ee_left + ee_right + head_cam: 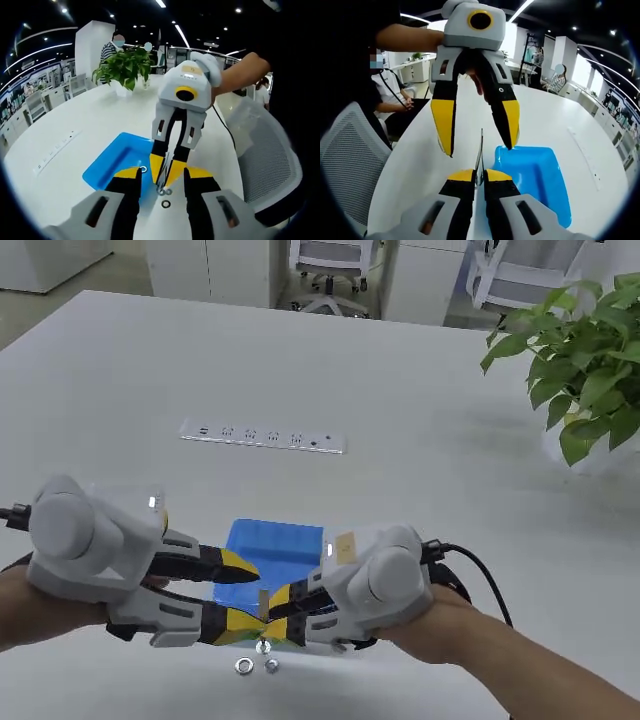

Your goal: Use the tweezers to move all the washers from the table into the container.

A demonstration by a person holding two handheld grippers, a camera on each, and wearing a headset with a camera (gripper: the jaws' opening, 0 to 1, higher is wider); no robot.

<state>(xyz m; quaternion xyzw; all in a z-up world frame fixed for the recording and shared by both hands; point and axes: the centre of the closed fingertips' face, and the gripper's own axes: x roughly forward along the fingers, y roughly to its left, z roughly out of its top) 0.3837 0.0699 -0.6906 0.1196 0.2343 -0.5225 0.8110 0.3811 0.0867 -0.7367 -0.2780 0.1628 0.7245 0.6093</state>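
Nearest us, three small silver metal washers (244, 666) lie loose on the white tabletop (420, 390), just under the tips of both tongs. Our right tongs (480, 176) are clamped on the slim metal tweezers (480, 160), whose point hangs right over the washers; we cannot tell whether it touches one. Our left tongs (243, 592) stand wide apart and hold nothing, facing the right ones tip to tip. Just beyond them sits the shallow blue plastic tray (275, 540). Farther off lie a white power strip (262, 436) and, at the far right, a green potted plant (585, 360).
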